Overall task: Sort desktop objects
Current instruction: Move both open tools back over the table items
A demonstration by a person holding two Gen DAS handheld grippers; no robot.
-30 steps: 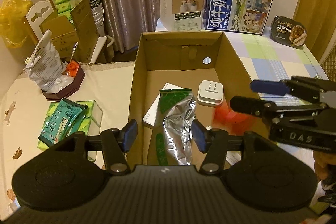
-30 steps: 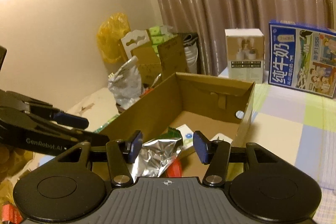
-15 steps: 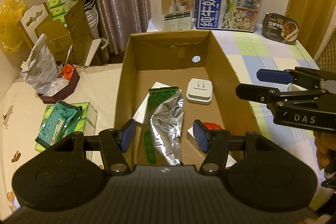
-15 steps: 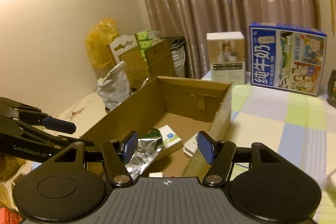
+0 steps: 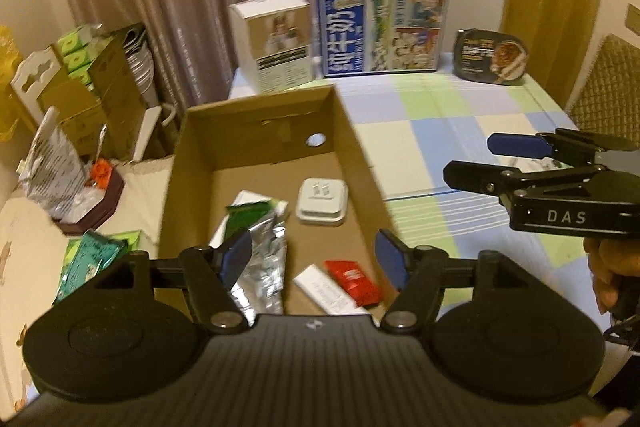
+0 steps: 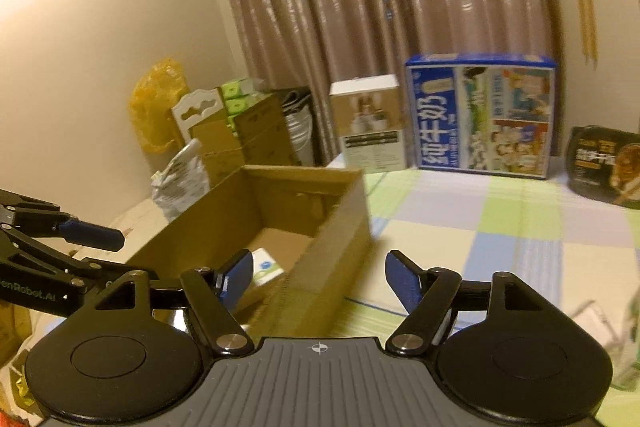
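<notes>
Left hand-held gripper (image 5: 314, 261): jaws spread, just been opening, nothing pinched; it hangs over the near end of the cardboard box (image 5: 356, 147). Right hand-held gripper (image 6: 318, 279): also spread, just been opening, empty, straddling the box's right wall.

Box sits at the tabletop (image 5: 460, 131) left edge. Inside: foil pouch (image 5: 266, 267) at 7 o'clock, white adapter (image 5: 322, 201) centre, red packet (image 5: 352, 281) and a white box (image 5: 324, 293) at 5 o'clock against the near wall.

Open room: checked cloth from 1 to 4 o'clock of the box is bare. Far edge holds the blue milk carton (image 5: 382, 29), a white carton (image 5: 276, 41), a black meal tray (image 5: 490, 57).

Readable: "DAS" on the right gripper body; "enRobot.AI" on the left.
</notes>
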